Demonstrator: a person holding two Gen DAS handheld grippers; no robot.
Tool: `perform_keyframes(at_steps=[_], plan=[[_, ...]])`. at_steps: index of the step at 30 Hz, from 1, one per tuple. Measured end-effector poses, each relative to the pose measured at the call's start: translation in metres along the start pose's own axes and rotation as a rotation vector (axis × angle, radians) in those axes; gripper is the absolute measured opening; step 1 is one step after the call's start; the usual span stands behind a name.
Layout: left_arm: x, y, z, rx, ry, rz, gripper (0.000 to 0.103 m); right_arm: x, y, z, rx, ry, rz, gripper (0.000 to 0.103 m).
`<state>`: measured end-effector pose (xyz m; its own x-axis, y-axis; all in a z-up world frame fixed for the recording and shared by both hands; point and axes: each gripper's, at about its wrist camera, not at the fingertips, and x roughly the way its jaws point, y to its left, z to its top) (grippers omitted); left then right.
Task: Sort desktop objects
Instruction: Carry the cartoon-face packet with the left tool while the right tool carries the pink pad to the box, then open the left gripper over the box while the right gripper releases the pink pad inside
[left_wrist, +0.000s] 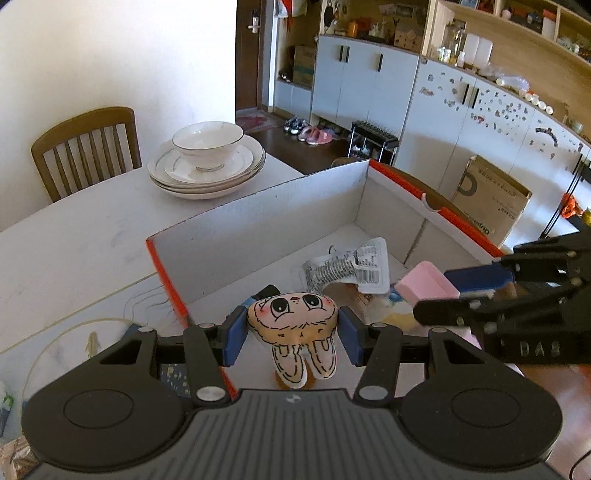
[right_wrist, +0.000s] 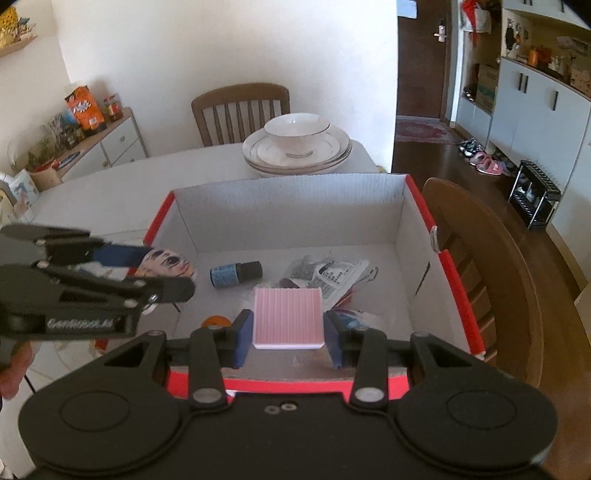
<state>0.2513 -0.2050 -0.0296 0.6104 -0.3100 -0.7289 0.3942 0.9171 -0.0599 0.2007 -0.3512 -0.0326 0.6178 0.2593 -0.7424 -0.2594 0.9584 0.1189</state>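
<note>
L wrist cam: my left gripper (left_wrist: 291, 334) is clamped on a small plush toy (left_wrist: 293, 325), blue pads (left_wrist: 236, 339) pressing both sides of its head. Toy is tan w/ a drawn cartoon face and two white legs hanging toward the cam. It hangs over the near-left part of the cardboard box (left_wrist: 258, 221), which is white inside w/ orange-red edges. On the box floor past the toy: a crumpled printed packet (left_wrist: 354, 266) w/ a barcode. At right I see the right gripper (left_wrist: 443, 295) coming in from the side, holding a pink block (left_wrist: 424, 282) between its fingers, also over the box. Box sits on a white table (left_wrist: 92, 229). Further back on the table, a stack of plates (left_wrist: 207, 170) w/ a bowl on top, and a wooden chair (left_wrist: 85, 147) behind.

R wrist cam: my right gripper (right_wrist: 288, 332) grips the pink block (right_wrist: 286, 317), a flat ribbed square, pads touching its left and right edges. It is above the near side of the box (right_wrist: 291, 199). On the box floor: a small dark bottle w/ blue label (right_wrist: 234, 275), lying on its side, and the printed packet (right_wrist: 332, 277) just right of it. An orange item (right_wrist: 216, 321) shows near the left pad, can't tell what. Left gripper (right_wrist: 162, 275) enters from the left w/ the plush toy (right_wrist: 168, 262) in its fingers, over the box's left wall. Plates (right_wrist: 295, 147) and chair (right_wrist: 240, 110) beyond the box. Second chair (right_wrist: 480, 258) sits just right of the box.
</note>
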Motion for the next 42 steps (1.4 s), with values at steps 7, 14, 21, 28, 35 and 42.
perform_keyframes(at_steps=[7,14,21,28,35,42], plan=[[0.034,0.002,0.016,-0.008,0.073,0.017,0.052,0.024,-0.004,0.006,-0.026,0.073,0.025,0.04],[0.059,0.005,0.023,-0.009,0.14,0.041,0.052,0.044,-0.001,0.012,-0.064,0.143,0.044,0.039],[0.07,0.006,0.03,0.006,0.172,0.09,0.052,0.063,-0.001,0.013,-0.093,0.231,0.068,0.039],[0.082,-0.01,0.033,0.054,0.185,0.074,0.052,0.067,-0.002,0.014,-0.101,0.26,0.087,0.039],[0.1,-0.006,0.032,0.026,0.255,0.057,0.052,0.077,-0.001,0.011,-0.101,0.312,0.093,0.039],[0.114,0.001,0.036,-0.003,0.328,0.027,0.053,0.082,-0.007,0.007,-0.057,0.356,0.111,0.041]])
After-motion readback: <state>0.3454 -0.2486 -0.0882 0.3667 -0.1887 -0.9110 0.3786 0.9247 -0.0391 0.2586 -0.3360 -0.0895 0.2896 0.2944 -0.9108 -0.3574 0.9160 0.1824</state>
